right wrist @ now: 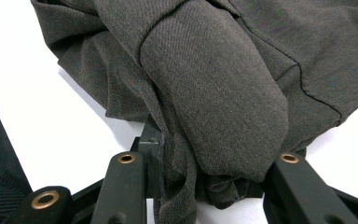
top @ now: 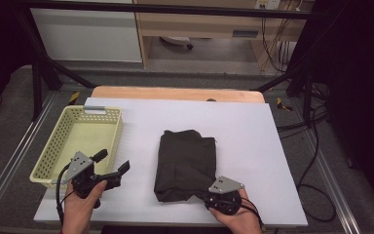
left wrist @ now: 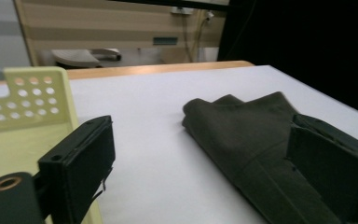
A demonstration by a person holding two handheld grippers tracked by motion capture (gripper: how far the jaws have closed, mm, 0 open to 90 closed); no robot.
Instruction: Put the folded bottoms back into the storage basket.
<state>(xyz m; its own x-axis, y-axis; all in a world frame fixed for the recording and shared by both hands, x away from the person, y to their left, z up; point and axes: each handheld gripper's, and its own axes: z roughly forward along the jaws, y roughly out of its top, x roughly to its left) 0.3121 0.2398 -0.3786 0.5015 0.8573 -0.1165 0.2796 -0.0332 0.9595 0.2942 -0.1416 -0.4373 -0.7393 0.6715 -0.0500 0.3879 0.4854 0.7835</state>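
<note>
Surface (top: 253, 146): white sheet over a wooden top; the wood shows as a strip at the far edge, beyond the garment.
Garment (top: 186, 163): dark folded cloth, lying near the middle of the surface. Its long axis runs from the near edge toward the far edge. The near end is bunched and a little raised.
Basket (top: 108, 134): pale yellow, with holes in the walls, to the left of the garment and well apart from it.
Way between: bare white sheet lies between garment and basket; nothing stands there.
Open room: wide bare sheet to the right of the garment and beyond its far end.
Right tool (top: 205, 198): at the near right corner of the garment. Its jaws are closed on a thick fold of the cloth, which bulges between them in the right gripper view (right wrist: 205, 186).
Left tool (top: 112, 163): held above the surface, left of the garment, beside the basket's near corner. Jaws stand wide, nothing between them (left wrist: 205, 172).
</note>
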